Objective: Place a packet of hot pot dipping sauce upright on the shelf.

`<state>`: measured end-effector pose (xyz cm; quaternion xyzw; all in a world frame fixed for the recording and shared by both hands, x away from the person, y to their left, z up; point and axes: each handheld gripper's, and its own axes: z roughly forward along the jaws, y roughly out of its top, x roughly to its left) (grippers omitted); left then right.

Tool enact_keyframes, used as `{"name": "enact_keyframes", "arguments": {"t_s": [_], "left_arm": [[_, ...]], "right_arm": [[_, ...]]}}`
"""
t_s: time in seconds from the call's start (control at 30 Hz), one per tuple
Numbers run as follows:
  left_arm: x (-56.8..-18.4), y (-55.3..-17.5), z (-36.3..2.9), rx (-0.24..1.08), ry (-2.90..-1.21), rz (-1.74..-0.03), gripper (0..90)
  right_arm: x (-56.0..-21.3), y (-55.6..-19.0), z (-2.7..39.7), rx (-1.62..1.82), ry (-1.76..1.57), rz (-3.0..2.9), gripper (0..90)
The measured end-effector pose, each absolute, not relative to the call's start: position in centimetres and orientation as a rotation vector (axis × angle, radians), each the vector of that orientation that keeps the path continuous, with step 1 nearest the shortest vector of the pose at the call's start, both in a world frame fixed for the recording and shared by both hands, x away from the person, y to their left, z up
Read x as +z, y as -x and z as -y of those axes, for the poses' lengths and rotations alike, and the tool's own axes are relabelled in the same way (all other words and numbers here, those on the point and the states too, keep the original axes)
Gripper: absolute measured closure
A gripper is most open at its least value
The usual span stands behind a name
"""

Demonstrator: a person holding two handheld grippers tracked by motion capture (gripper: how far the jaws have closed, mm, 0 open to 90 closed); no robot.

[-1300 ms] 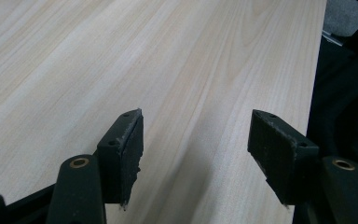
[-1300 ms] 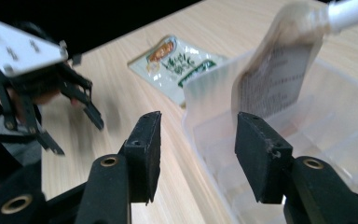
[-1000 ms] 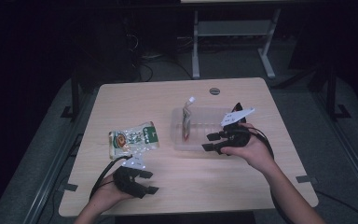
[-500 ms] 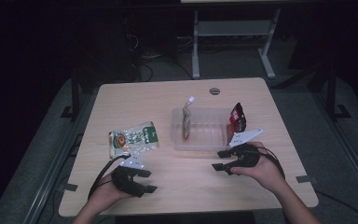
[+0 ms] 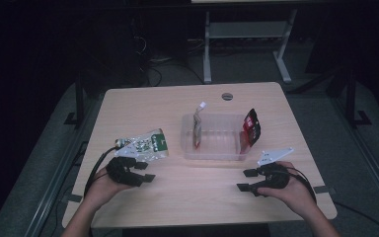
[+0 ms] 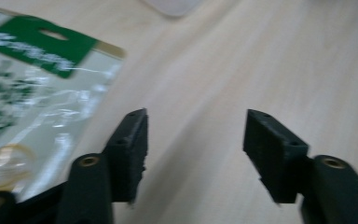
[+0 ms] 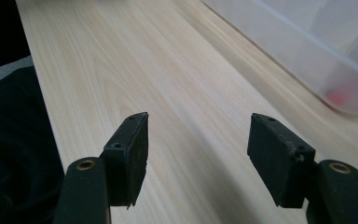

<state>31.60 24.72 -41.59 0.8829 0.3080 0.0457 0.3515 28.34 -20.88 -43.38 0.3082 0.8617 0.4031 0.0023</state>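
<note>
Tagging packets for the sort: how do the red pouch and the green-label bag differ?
The red pouch stands on edge inside the clear bin, leaning on its right wall; the green-label bag lies flat on the table, left of the bin. The pouch is opaque red and black; the bag is see-through with a green header. The pouch sits well clear of the fingers; the bag lies just beyond the left gripper. Neither is held.

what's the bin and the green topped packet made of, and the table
Bin: looks like clear, slightly frosted plastic; the table shows through its walls.
Green topped packet: seemingly thin glossy plastic film, see-through and creased with glare, under a green, possibly card, header.
Table: pale wood-grain top, matte; likely laminate, though solid wood can't be ruled out.
</note>
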Motion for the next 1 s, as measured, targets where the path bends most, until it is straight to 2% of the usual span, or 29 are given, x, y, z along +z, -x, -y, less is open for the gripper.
{"name": "enact_keyframes", "arguments": {"t_s": [0.03, 0.23, 0.33, 0.43, 0.77, 1.0], "left_arm": [[-41.4, -32.1, -25.0, 0.136, -2.284, -0.814, 44.8], [-40.3, -35.1, -26.5, 0.193, -2.227, -0.932, 72.8], [-39.8, -36.7, -26.9, 0.222, -2.213, -0.967, 83.1], [-39.6, -38.4, -27.2, 0.258, -2.194, -1.015, 89.5], [-41.5, -44.3, -27.9, 0.375, -2.215, -1.173, 89.7], [-43.9, -45.7, -28.8, 0.385, -2.253, -1.257, 89.7]], "right_arm": [[-43.4, -28.1, 21.0, 1.264, -0.972, -2.702, 38.1], [-43.3, -27.7, 21.7, 1.274, -0.984, -2.685, 38.1], [-43.4, -27.8, 21.8, 1.269, -0.985, -2.682, 38.0], [-43.4, -27.8, 21.8, 1.267, -0.987, -2.683, 38.0], [-43.6, -27.9, 21.8, 1.273, -0.986, -2.69, 37.3], [-43.7, -28.1, 21.9, 1.272, -0.991, -2.693, 37.4]]}}
